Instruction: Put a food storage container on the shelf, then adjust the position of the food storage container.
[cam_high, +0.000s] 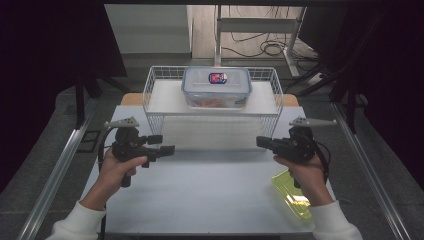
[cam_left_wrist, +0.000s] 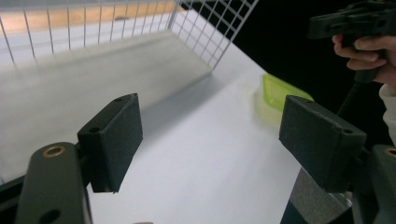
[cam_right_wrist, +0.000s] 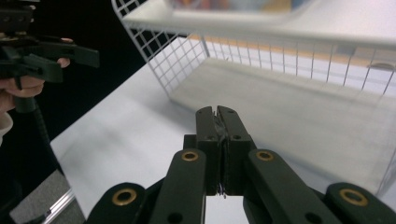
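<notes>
Two hand-held grippers hovered over the white bench, facing each other, while a wire shelf rack stood at the far edge. On its top shelf sat a clear lidded food container, long axis across the bench, beyond and above both tools and about midway between them, so neither hand looked clearly nearer. A yellow-green lid lay flat by the right wrist. The left hand-held gripper had its jaws spread wide and empty; the right hand-held gripper was clenched on nothing.
</notes>
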